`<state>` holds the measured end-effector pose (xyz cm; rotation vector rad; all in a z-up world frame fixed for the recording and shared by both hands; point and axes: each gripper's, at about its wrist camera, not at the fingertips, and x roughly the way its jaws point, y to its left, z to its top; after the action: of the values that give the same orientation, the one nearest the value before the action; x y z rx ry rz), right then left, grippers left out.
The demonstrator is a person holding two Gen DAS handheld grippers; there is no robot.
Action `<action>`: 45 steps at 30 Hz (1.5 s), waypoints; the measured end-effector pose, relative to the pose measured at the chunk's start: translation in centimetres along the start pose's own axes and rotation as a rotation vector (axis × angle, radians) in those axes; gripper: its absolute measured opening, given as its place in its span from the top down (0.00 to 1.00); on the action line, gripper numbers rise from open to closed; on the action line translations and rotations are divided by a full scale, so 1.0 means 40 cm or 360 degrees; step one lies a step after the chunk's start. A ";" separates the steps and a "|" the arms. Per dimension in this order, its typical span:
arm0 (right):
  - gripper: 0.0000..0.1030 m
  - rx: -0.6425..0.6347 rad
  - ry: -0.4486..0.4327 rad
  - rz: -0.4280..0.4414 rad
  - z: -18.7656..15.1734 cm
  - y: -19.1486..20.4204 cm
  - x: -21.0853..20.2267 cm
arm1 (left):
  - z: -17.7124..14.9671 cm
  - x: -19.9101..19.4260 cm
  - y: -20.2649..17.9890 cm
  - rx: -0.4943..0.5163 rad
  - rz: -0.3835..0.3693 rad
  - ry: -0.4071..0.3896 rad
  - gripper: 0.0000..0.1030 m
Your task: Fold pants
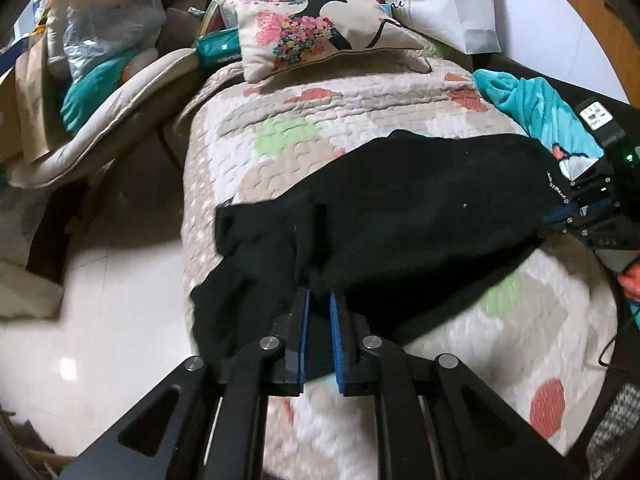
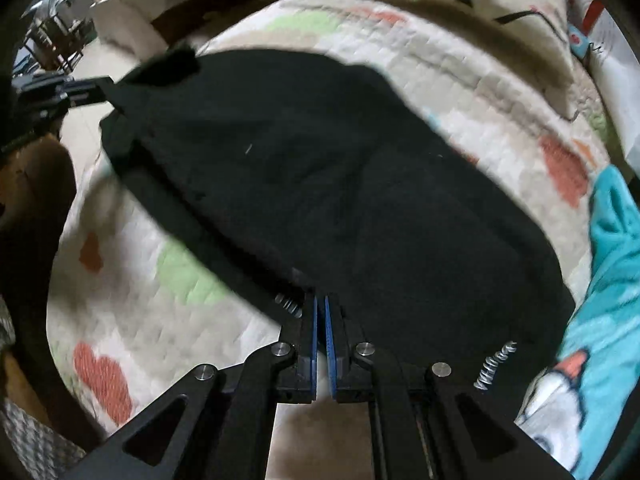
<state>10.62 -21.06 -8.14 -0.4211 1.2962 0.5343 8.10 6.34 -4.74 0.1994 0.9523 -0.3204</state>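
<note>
Black pants [image 1: 400, 216] lie across a quilted bed cover [image 1: 304, 120], held at both ends. My left gripper [image 1: 319, 280] is shut on a bunched fold of the pants at their left end, which hangs over the bed edge. My right gripper [image 2: 321, 300] is shut on the pants' edge [image 2: 360, 200] near white printed lettering. Each gripper shows in the other's view: the right gripper [image 1: 560, 216] at the far right, the left gripper [image 2: 100, 90] at the upper left, both pinching black cloth. The pants look lifted slightly and stretched between them.
A floral cushion [image 1: 304, 24] and a white bag [image 1: 448, 4] lie at the bed's head. A teal blanket [image 1: 532, 108] lies along the right side, also in the right wrist view [image 2: 612, 280]. A cluttered chair [image 1: 100, 92] and pale floor [image 1: 120, 280] are left of the bed.
</note>
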 end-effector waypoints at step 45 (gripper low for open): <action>0.67 0.0484 -0.0340 -0.0165 0.000 -0.102 -0.080 | -0.068 0.063 0.418 -0.1313 0.0190 0.0222 0.98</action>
<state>12.43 -24.79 -5.02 -0.1716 1.1201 0.2797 13.31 22.32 -7.91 -0.4808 1.1329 0.2128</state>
